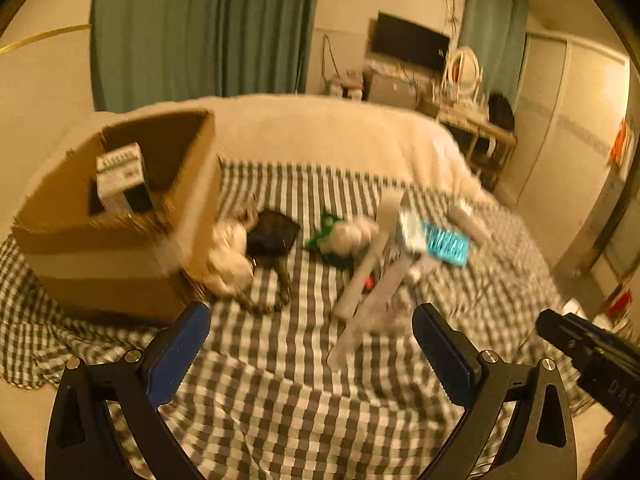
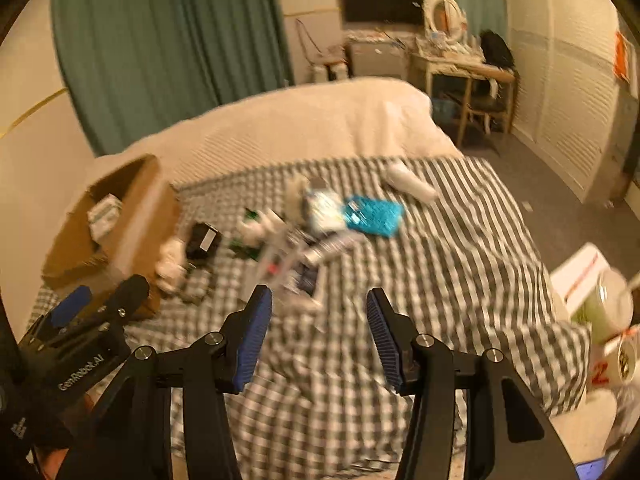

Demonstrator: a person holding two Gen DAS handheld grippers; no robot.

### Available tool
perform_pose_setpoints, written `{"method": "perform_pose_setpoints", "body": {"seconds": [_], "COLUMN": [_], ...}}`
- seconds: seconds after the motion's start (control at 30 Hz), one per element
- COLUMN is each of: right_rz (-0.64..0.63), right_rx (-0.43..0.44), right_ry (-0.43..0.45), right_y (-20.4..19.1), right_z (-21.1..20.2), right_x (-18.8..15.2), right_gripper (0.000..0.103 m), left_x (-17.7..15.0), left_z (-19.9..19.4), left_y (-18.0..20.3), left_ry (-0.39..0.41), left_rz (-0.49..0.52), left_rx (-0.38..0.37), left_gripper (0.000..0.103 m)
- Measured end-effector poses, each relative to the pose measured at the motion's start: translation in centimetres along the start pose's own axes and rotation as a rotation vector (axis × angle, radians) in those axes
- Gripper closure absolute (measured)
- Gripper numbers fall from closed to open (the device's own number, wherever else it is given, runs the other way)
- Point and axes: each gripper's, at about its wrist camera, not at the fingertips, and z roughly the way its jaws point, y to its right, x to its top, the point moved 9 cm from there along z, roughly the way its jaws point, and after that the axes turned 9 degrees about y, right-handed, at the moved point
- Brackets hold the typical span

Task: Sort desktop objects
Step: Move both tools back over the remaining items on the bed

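Note:
A cardboard box stands at the left of the checkered cloth, with a white and dark carton inside. It also shows in the right wrist view. Loose items lie mid-cloth: a white fluffy thing, a black pouch, a green and white item, white tubes, a blue packet and a white bottle. My left gripper is open and empty above the cloth. My right gripper is open and empty, short of the pile.
The cloth lies on a bed with a cream blanket. A desk with a monitor and a chair stands at the far wall. Cups and a white box sit off the bed's right edge. Both views are blurred.

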Motion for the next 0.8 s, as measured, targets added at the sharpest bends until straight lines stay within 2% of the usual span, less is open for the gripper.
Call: {"method": "perform_pose_setpoints", "body": {"seconds": [0.17,0.37,0.67,0.8], "right_rz": [0.037,0.05,0.096,0.169], "right_rx": [-0.003,0.029,0.077,0.091], "right_ry": [-0.059,-0.093,-0.074,-0.087], "right_y": [2.6,2.8,2.1,2.3], "right_z": [2.4,5.7,10.5,14.0], "right_x": [-2.9,-4.0,-1.4,-0.7], "right_gripper": [0.054,0.054,0.054,0.054], "left_x": [-3.0,-3.9,-2.2,-1.5], "left_z": [3.1,6.0,11.7,14.1], "left_y": [0.0,0.3,1.8,1.7], "left_ry": [-0.071,-0.104,-0.119,-0.103], "left_rz": [0.027,0.03,0.021,0.016], "left_rx": [0.012,0.005,0.011,0.018], "left_gripper": [0.0,0.0,0.0,0.0]}}
